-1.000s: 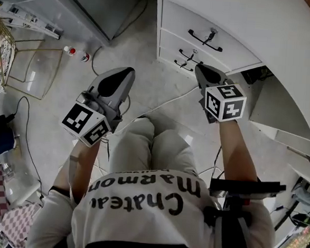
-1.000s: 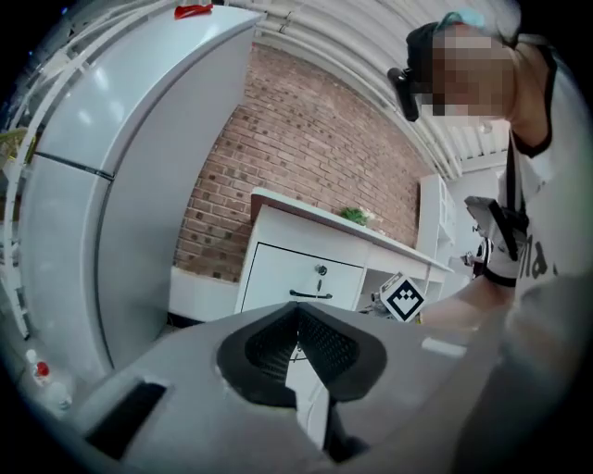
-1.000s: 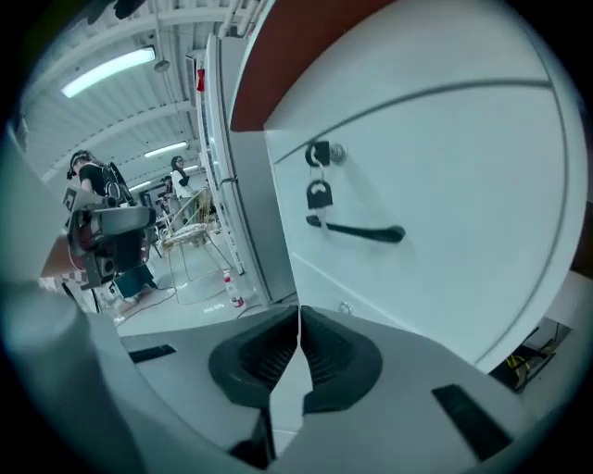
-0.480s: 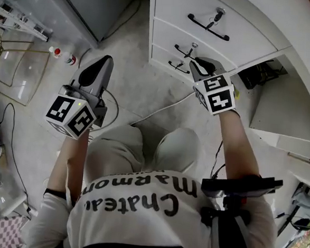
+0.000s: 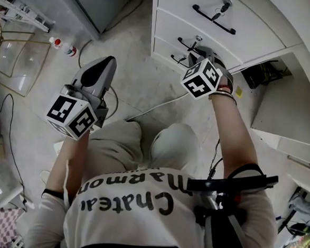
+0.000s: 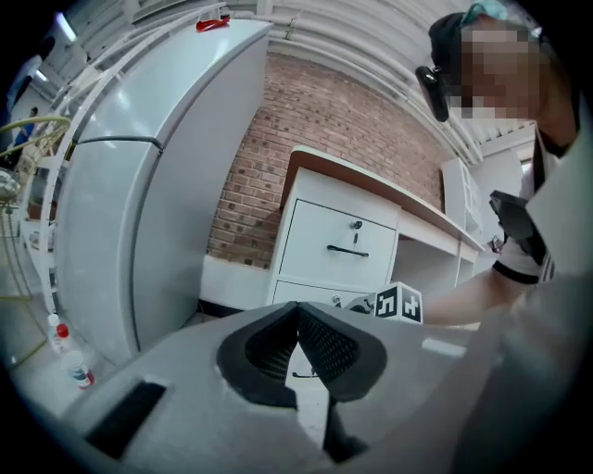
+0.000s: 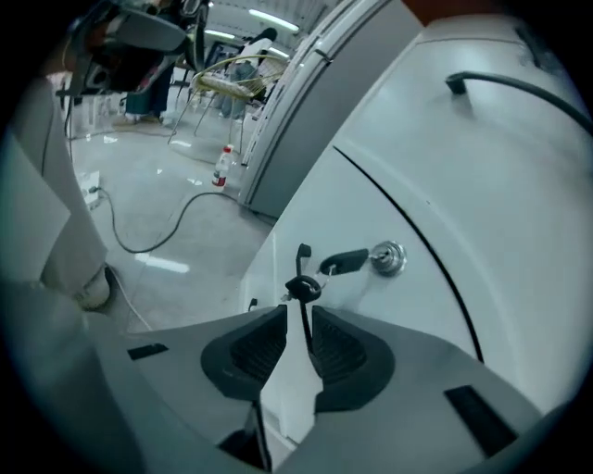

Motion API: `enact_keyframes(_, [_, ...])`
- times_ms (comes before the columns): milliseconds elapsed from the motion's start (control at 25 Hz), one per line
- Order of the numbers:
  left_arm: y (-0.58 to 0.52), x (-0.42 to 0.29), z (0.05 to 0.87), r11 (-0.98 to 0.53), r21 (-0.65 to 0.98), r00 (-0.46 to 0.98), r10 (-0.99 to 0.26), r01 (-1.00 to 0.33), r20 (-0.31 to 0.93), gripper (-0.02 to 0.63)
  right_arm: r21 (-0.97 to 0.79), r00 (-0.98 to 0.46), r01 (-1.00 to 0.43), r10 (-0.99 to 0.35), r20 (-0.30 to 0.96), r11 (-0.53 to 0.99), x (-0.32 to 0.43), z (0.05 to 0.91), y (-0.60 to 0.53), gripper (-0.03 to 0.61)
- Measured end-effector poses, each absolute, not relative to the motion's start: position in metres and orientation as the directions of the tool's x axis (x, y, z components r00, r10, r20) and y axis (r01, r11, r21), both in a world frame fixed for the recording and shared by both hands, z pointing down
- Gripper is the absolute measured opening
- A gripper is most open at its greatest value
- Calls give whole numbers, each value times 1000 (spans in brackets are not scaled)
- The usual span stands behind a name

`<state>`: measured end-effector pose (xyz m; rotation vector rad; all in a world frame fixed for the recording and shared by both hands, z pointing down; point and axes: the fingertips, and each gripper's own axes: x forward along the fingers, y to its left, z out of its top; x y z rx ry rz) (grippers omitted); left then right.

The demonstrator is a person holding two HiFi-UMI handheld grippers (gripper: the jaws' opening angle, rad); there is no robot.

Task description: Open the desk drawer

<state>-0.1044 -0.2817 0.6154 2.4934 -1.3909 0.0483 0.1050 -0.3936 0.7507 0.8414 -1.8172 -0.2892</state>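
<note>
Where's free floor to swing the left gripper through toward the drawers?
Bare floor lies between the fridge and the drawer unit, ahead of the left gripper. Crowded: the bottles at the fridge's corner, a cable across the floor, and the middle drawer's handle, which the right gripper straddles.

red brick wall [image 6: 306, 120] behind white desk [image 6: 338, 236], brown top. tall white fridge [image 6: 139, 204] to its left. pale glossy floor [image 5: 137, 77]. two small bottles [image 5: 55, 42] at fridge base. strip lights [image 7: 273, 18] overhead.
</note>
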Motion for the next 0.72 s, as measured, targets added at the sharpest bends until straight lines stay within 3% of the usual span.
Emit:
enact_keyframes(200, [-280,-126,625,-422,204,456,-874,-884,166,15,688,-122,-238,-724,679,685,100,757,-398,77])
enact_keyframes(280, [-279,-136,625,-383,186,412,-897,-905,159,15,697,-120,-267,-741,661,665,101,754,-400,28])
enact_keyframes(720, [-273,-155,626,-293,221,327,-935,-930,140,15,594,-135,-432,-700,701,679,99,749,-394,29])
